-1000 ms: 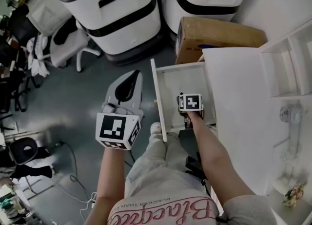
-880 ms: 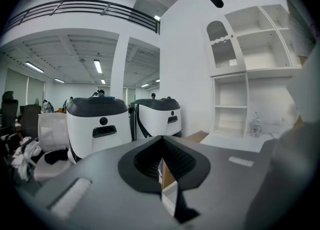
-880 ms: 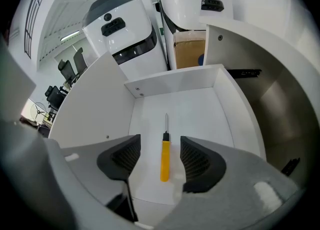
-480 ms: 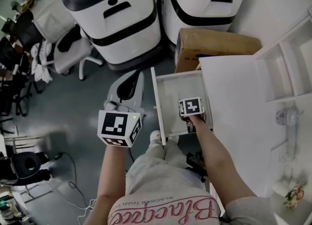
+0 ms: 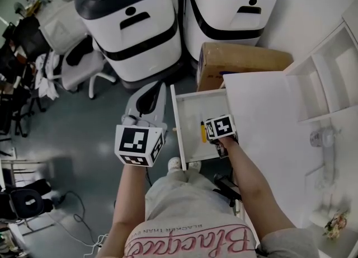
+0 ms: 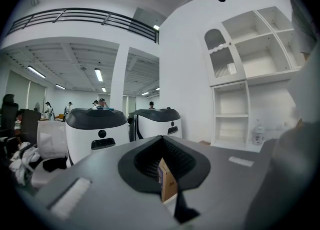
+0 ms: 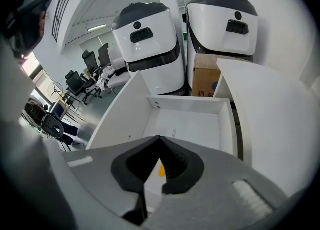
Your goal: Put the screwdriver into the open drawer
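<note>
The screwdriver (image 5: 203, 132) is lying on the floor of the open drawer (image 5: 178, 118), so the task looks as good as done. The right gripper (image 7: 160, 137) is hanging over the drawer and pointing steeply down. Its jaws have just been closing and are now meeting at the tips with nothing between them. Through the gap behind those tips the yellow handle is showing directly beneath the jaws, clearly apart from them. The thin shaft is running on ahead of the jaws, along the drawer's front panel rather than across it.

The left gripper (image 5: 156, 84) is pointing about level beyond the front of the drawer, well to the side of the screwdriver. Its jaws are also resting together and empty, with only the distant cardboard box (image 5: 240, 61) showing through them.

The right hand is by far the nearer. Any coming move probably depends on these jaws clearing the drawer's walls and the edge of the bench (image 5: 263, 111) without brushing the handle below.
</note>
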### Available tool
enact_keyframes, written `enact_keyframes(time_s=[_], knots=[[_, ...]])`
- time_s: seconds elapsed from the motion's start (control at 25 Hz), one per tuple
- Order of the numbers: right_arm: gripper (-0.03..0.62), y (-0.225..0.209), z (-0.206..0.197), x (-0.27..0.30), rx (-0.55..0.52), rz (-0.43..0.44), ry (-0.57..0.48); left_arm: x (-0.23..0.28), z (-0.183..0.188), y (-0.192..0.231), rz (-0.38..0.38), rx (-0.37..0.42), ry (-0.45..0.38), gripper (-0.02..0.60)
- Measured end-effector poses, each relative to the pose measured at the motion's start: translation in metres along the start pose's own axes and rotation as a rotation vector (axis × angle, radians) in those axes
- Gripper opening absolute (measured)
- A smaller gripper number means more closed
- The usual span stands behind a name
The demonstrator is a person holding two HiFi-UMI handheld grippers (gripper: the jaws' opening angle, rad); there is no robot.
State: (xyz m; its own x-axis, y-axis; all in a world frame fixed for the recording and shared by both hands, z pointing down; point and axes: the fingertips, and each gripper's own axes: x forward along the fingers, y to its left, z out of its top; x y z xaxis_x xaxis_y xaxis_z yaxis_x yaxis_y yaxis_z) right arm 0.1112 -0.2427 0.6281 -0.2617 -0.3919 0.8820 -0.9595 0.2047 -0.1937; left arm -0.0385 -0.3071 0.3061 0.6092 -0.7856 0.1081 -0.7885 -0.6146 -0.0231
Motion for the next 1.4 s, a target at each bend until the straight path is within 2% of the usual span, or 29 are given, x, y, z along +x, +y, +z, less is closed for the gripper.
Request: enact_keyframes(time_s=[0.32,0.92,1.4], knots=[[0.002,0.011,0.027,-0.038,-0.051,0.012,-0.080,0.003,0.015,-0.001,-0.014,0.005,-0.037,0.017],[0.002,0.035,0.085,-0.116,-0.112,-0.002,-0.307,0.004,0.036,0.004,-0.051,-0.012,-0.099,0.017],[0.002,0.046,0.118,-0.185,-0.105,-0.062,-0.533,0.001,0.051,-0.001,-0.094,-0.002,-0.140,0.017]])
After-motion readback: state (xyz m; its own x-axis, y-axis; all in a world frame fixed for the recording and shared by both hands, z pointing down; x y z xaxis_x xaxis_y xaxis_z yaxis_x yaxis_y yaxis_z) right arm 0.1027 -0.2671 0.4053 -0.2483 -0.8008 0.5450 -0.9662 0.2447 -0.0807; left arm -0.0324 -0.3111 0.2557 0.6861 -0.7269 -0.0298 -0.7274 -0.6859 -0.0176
